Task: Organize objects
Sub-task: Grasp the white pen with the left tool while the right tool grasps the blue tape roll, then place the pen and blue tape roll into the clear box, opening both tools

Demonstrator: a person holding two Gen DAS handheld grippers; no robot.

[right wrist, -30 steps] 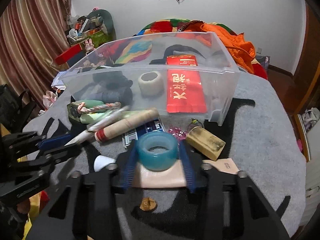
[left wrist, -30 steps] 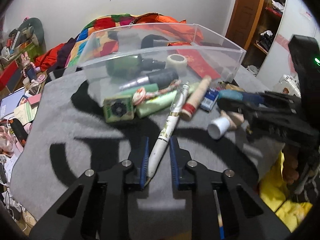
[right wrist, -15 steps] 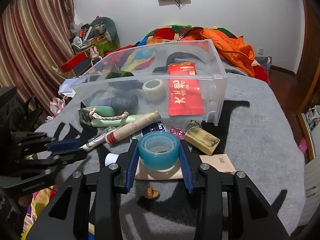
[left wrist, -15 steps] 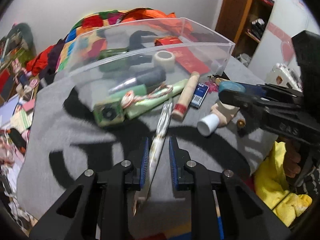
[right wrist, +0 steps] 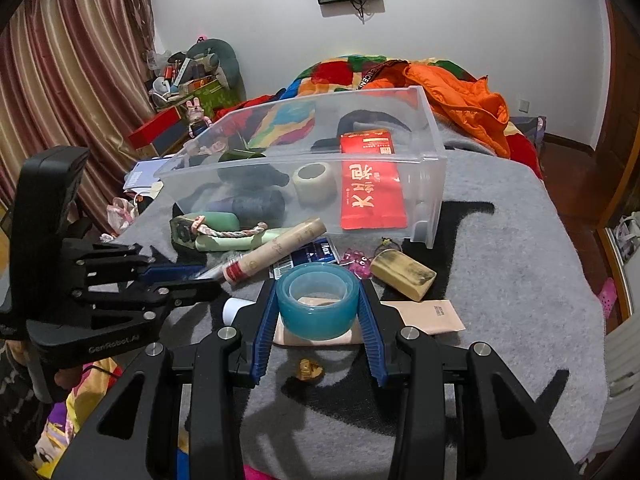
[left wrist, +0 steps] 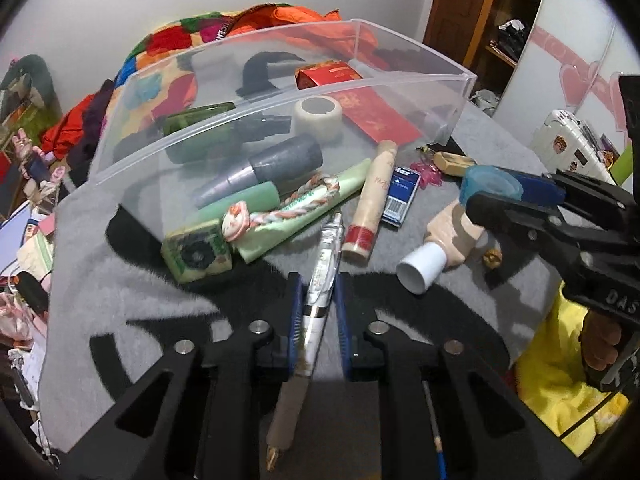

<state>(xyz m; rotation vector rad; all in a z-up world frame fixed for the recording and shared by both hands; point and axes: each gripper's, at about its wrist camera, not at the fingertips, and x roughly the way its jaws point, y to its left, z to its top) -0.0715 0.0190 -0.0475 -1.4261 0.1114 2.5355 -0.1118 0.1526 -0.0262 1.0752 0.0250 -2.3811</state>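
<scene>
Since a second earlier, the left tongs (left wrist: 316,312) had just been closing on the pen (left wrist: 320,280) lying between their pads, and by this moment they pinched its barrel, its tip pointing ahead toward the clear plastic bin (left wrist: 280,92) and its other end trailing back under the tongs. Ahead of them and to their left lay a green tube (left wrist: 296,212) with a braided cord (left wrist: 280,210) across it, touching the bin's front wall; just right of the pen sat a cream stick with a red band (left wrist: 370,204). Further right, the right tongs (right wrist: 318,308) were clamped on a blue tape roll (right wrist: 318,306), held above a beige tube (left wrist: 448,232) on the grey blanket (right wrist: 500,280). Beyond them to their right rested a yellowish block (right wrist: 402,274). Both tongs looked loaded, so the step in hand seemed to be carrying items to the bin. Next, each would likely need lifting over the bin's front wall and releasing inside, clear of the red envelope (right wrist: 372,196) and white tape roll (right wrist: 314,178) already there.
</scene>
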